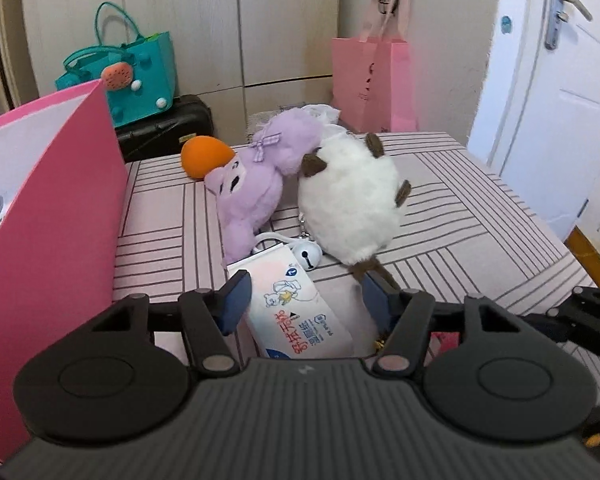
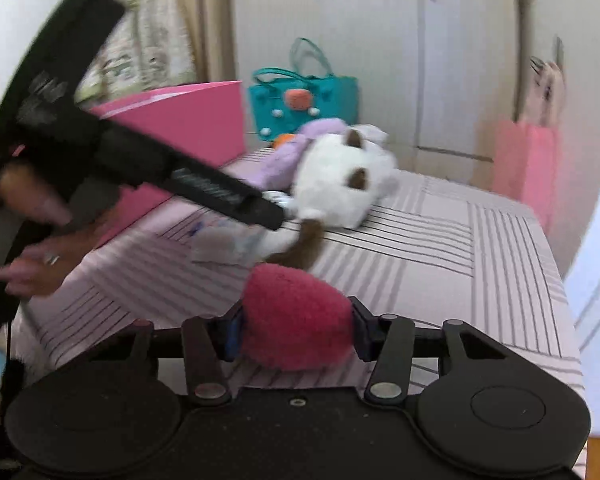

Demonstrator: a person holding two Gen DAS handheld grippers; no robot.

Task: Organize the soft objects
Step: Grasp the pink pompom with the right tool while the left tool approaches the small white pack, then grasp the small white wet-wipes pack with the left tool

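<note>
Your right gripper (image 2: 296,326) is clamped on a fuzzy red pom-pom ball (image 2: 294,316), both fingers pressing its sides, held low over the near edge of the pink striped bedcover (image 2: 460,248). Your left gripper (image 1: 306,296) stands spread wide, its blue pads either side of a tissue pack (image 1: 296,312) without touching it; the pack lies flat just ahead of the fingers. Beyond it a small white bell (image 1: 309,257) sits against a white plush with brown ears (image 1: 350,196), which lies side by side with a purple plush (image 1: 256,184). An orange ball (image 1: 204,157) touches the purple toy's head. A pink paper bag (image 1: 56,216) stands open on your left.
</note>
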